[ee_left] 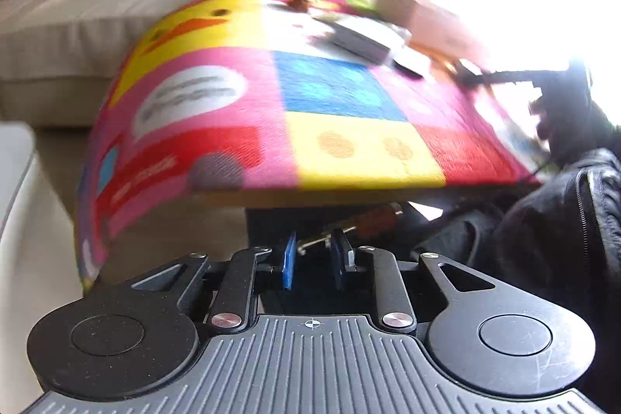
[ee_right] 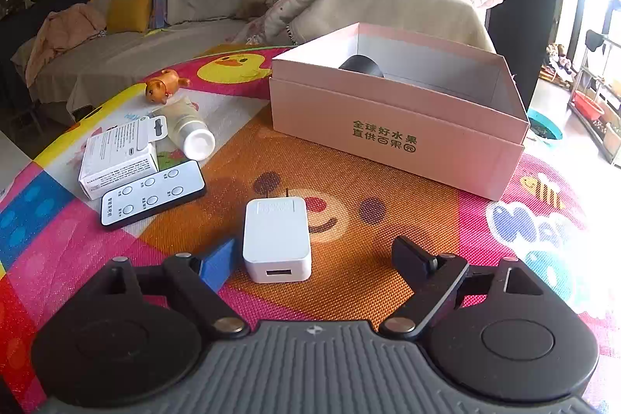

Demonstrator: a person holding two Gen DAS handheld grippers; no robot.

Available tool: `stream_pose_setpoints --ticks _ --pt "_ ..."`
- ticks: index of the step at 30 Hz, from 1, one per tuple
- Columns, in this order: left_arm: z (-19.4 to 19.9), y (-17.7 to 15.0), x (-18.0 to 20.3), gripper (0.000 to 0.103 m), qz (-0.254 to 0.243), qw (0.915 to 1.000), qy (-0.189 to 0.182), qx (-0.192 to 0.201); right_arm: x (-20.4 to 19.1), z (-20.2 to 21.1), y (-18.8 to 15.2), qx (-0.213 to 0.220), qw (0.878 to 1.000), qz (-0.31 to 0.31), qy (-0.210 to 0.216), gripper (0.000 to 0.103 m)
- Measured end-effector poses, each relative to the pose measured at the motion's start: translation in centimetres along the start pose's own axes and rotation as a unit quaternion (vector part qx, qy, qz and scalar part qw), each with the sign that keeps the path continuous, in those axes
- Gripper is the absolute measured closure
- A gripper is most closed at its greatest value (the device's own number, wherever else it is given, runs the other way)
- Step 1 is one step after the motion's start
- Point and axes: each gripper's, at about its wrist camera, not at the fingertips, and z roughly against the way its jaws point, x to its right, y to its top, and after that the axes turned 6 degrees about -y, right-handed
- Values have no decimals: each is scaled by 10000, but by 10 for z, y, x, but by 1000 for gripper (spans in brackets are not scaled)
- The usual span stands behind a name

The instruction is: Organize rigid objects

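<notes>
Your colourful play mat [ee_right: 368, 220] covers the tabletop, and on it the open pink box [ee_right: 396, 127] stands toward the far right with a dark round object [ee_right: 361, 65] inside (what it is I cannot tell). Left of the box lie a white carton [ee_right: 116, 158], a white remote [ee_right: 151, 194] touching it, a tube [ee_right: 190, 130] and a small orange toy [ee_right: 165, 84]. Your right hand-held gripper [ee_right: 314, 258] stands wide open around the white charger [ee_right: 276, 239], pads not pressing it, while your left hand-held gripper [ee_left: 316, 258], off the mat's near edge, is nearly closed on a thin metal piece [ee_left: 322, 239] of a blurred, reddish object.
</notes>
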Motion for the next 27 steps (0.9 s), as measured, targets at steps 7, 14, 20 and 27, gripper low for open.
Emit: stream_pose_setpoints --ticks 7,14,20,27 --pt "-28 19 19 75 -1119 9915 0 -669 2 0 -1 15 10000 -31 27 17" --pt "-43 19 22 76 -1230 9887 49 -855 4 0 0 21 10000 -77 47 17" --pt "-44 14 25 74 -1269 9894 98 -705 3 0 -1 20 10000 -71 43 17" --pt "-41 12 19 68 -1221 9905 97 -618 3 0 -1 23 10000 -79 43 17"
